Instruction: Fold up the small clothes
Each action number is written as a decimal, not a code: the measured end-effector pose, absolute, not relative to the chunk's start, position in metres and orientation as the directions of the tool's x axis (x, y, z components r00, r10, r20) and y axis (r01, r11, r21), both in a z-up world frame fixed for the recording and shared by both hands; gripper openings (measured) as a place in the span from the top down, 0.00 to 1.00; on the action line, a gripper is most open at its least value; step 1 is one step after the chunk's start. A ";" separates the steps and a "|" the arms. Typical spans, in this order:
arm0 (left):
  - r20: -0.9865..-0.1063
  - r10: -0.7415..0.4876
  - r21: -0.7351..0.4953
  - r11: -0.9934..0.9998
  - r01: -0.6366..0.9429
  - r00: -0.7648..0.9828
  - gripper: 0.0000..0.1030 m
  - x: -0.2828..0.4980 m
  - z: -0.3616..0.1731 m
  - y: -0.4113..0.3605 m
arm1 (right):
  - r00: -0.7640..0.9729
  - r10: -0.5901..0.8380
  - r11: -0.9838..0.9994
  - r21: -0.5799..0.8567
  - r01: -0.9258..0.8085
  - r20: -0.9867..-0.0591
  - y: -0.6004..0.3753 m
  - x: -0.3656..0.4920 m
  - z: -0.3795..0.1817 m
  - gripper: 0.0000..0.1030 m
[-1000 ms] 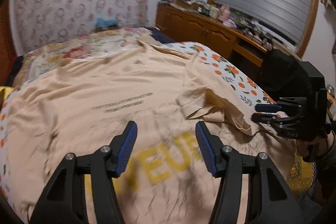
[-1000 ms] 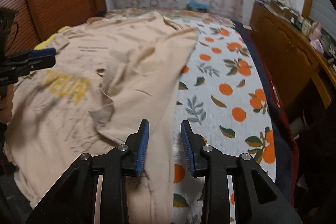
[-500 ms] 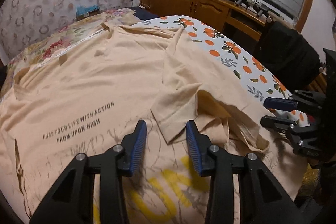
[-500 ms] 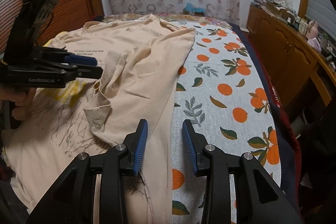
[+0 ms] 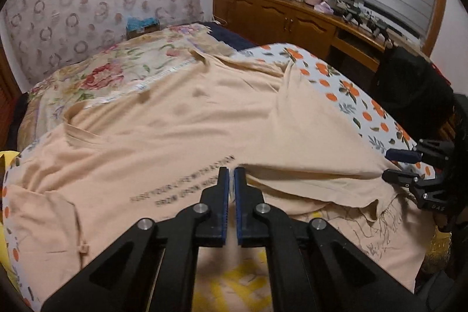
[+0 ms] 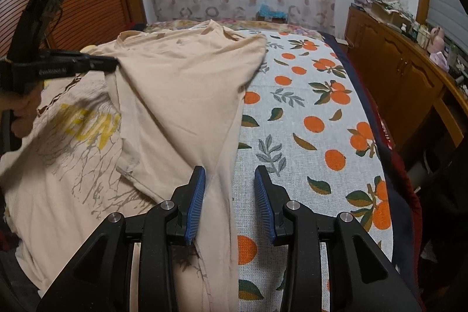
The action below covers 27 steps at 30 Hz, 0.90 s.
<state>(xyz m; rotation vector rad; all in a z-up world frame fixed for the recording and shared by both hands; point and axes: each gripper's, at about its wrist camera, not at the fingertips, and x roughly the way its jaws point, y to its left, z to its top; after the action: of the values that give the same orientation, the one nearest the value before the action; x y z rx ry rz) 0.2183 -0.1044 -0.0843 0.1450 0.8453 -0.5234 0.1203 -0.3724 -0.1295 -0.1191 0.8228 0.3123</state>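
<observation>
A peach-coloured cotton T-shirt point(image 5: 181, 136) with black lettering and a yellow print is lying spread across the bed, on an orange-and-leaf patterned white bedspread point(image 6: 307, 136). Its right side is folding inward over the chest, the flap point(image 6: 181, 95) running diagonally toward the collar.

The left tool point(image 5: 231, 180) is sitting clenched at the flap's edge near the black lettering — the blue pads are nearly meeting, with what appears to be a thin pinch of peach fabric between them, though blur is making this hard to confirm. In the right wrist view, the same tool point(image 6: 112, 63) is meeting the flap's upper corner, the cloth drawing taut from that point.

The right tool point(image 6: 229, 195) is hovering released over the shirt's lower right edge; its jaws are standing apart, straddling the fabric border without pressing on it. In the left wrist view it is sitting just beside the shirt's side point(image 5: 392, 165).

A wooden sideboard point(image 5: 292, 19) — cluttered on top — is standing beyond the bed.
</observation>
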 end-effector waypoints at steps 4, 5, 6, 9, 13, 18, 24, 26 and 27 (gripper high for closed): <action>-0.743 -0.372 -0.082 0.876 0.476 0.556 0.98 0.222 -0.082 -0.093 | 0.638 0.227 0.948 0.017 -0.318 -0.736 -0.372 0.120 -0.129 0.66; -0.744 -0.388 -0.105 0.871 0.479 0.543 0.96 0.222 -0.083 -0.091 | 0.638 0.227 0.948 0.017 -0.318 -0.736 -0.372 0.120 -0.130 0.66; -0.745 -0.400 -0.123 0.869 0.479 0.534 0.94 0.222 -0.083 -0.088 | 0.637 0.228 0.948 0.017 -0.318 -0.736 -0.373 0.120 -0.129 0.66; -0.732 -0.384 -0.104 0.879 0.465 0.563 0.62 0.216 -0.081 -0.080 | 0.637 0.228 0.948 0.018 -0.318 -0.736 -0.372 0.120 -0.130 0.66; -0.715 -0.348 -0.074 0.900 0.429 0.606 0.43 0.206 -0.079 -0.063 | 0.637 0.231 0.948 0.022 -0.318 -0.736 -0.372 0.120 -0.129 0.66; -0.708 -0.329 -0.090 0.920 0.383 0.625 0.41 0.202 -0.077 -0.025 | 0.637 0.230 0.948 0.021 -0.318 -0.735 -0.372 0.120 -0.129 0.65; -0.722 -0.243 -0.067 0.956 0.285 0.647 0.41 0.203 -0.077 0.024 | 0.636 0.229 0.947 0.017 -0.321 -0.737 -0.371 0.120 -0.130 0.63; -0.728 -0.204 -0.048 0.967 0.248 0.655 0.41 0.204 -0.078 0.040 | 0.636 0.225 0.946 0.010 -0.323 -0.739 -0.369 0.120 -0.130 0.62; -0.731 -0.193 -0.047 0.971 0.233 0.655 0.41 0.204 -0.080 0.047 | 0.635 0.224 0.946 0.008 -0.324 -0.740 -0.369 0.120 -0.130 0.62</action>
<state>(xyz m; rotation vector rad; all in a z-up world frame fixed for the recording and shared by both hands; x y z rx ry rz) 0.2043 0.0469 -0.0795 0.0528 0.8225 -0.2417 0.1202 -0.3690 -0.1301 -0.1299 0.8260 0.3145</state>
